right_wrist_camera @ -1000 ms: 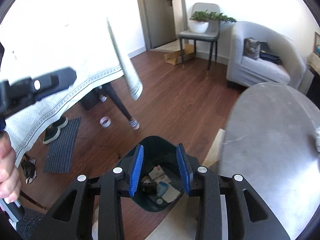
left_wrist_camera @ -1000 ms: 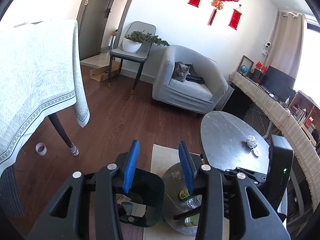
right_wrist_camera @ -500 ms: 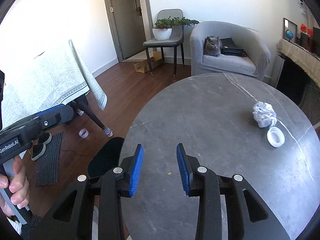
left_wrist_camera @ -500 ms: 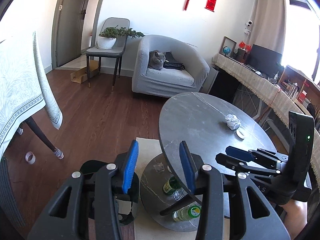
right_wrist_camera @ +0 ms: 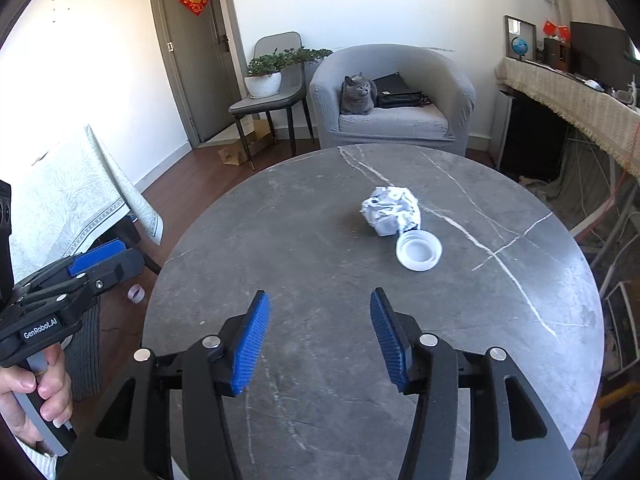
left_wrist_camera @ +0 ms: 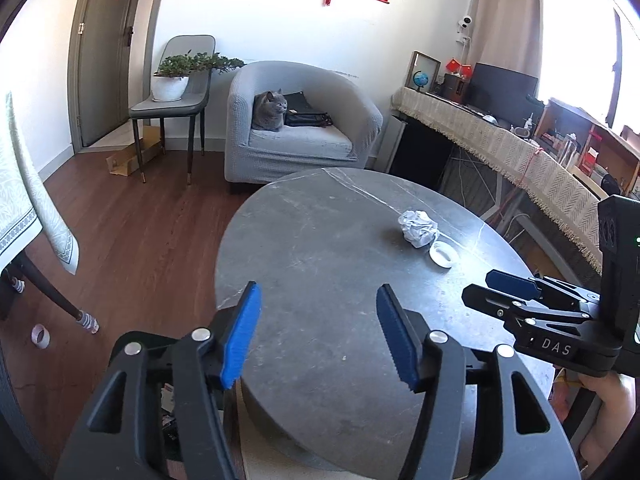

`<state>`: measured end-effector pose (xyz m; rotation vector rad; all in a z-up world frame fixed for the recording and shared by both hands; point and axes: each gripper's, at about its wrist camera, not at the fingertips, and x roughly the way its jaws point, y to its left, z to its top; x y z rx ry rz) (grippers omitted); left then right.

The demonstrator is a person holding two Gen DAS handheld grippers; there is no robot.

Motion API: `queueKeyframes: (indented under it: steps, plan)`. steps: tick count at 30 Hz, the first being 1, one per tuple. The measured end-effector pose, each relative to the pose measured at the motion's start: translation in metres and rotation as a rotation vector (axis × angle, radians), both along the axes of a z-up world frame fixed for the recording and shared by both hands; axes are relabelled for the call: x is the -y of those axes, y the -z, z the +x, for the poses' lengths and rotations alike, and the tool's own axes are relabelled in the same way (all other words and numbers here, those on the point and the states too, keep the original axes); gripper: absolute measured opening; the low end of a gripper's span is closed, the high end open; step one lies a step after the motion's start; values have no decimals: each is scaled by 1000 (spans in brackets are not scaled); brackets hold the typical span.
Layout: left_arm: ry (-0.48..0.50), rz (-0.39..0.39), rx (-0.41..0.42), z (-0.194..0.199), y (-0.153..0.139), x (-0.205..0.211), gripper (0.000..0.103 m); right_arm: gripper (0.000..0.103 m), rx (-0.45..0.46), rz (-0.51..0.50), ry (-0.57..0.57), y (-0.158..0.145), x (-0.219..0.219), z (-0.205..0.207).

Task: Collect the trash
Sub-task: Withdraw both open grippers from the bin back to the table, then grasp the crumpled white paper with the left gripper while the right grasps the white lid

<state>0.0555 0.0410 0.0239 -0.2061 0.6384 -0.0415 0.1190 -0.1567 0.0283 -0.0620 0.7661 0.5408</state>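
A crumpled white paper ball (left_wrist_camera: 418, 227) (right_wrist_camera: 391, 210) lies on the round grey marble table (left_wrist_camera: 320, 240) (right_wrist_camera: 304, 240). A small white round lid (left_wrist_camera: 443, 254) (right_wrist_camera: 419, 251) sits right beside it. My left gripper (left_wrist_camera: 319, 288) hovers over the table's near left part, its jaws opening with nothing between them. My right gripper (right_wrist_camera: 320, 294) is over the near edge, short of the paper ball, its jaws also opening and empty. Each gripper shows at the side of the other's view: the right gripper (left_wrist_camera: 508, 284) and the left gripper (right_wrist_camera: 96, 256).
A dark bin (left_wrist_camera: 169, 420) with paper in it stands on the floor, mostly hidden behind my left gripper. A cloth-covered table (right_wrist_camera: 72, 196) is at the left, a tape roll (left_wrist_camera: 40, 335) on the floor. A cat (left_wrist_camera: 270, 112) sits in the grey armchair (left_wrist_camera: 360, 120) beyond.
Both grippers swung from above the bin to above the round table. Both pairs of jaws have spread wider. The paper ball and the lid now lie closer ahead.
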Motion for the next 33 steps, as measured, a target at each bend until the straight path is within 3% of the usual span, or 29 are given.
queueKeyframes:
  steps: [4, 9, 22, 33]
  plan:
    - [61, 8, -2, 17, -1, 26, 74, 59, -15, -21, 22, 6, 16, 12]
    - [115, 49, 5, 36, 1, 51, 77, 59, -21, -50, 35, 12, 25, 29]
    - [133, 1, -51, 89, 16, 56, 78, 59, -75, -70, 39, 32, 23, 76]
    - [139, -18, -126, 109, 24, 68, 82, 40, -121, -29, 56, 40, 28, 95]
